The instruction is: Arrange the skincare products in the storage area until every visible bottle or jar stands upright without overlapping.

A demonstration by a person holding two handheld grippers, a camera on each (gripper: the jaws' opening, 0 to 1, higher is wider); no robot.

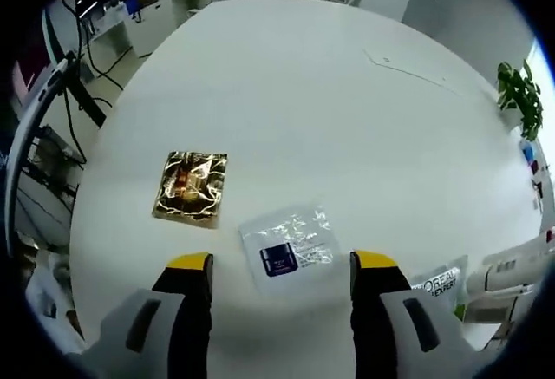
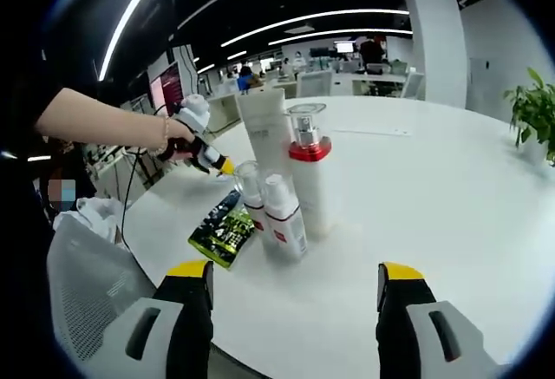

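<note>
White table point(image 1: 347, 110) carries a gold sachet point(image 1: 192, 186) and a clear sachet point(image 1: 290, 247) near the left gripper point(image 1: 282, 268), jaws wide apart, empty. Right gripper point(image 2: 295, 279) gapes empty before upright bottles point(image 2: 284, 214).

A: Bright or dim?

B: Bright in the left gripper view. The white table point(image 1: 347, 119) is lit evenly from overhead and nearly washes out; shadows are faint. Glare glints off the gold sachet point(image 1: 191, 186) and the clear sachet point(image 1: 289, 246).

A: And the right gripper view?

B: Darker toward eleven o'clock, with ceiling light strips point(image 2: 347, 15) curving across twelve. Window light blows out at three o'clock.

A: Distortion?

B: Strong fisheye bending at the edges. The pump bottle point(image 2: 309, 171) is sharp; the far office is soft.
</note>
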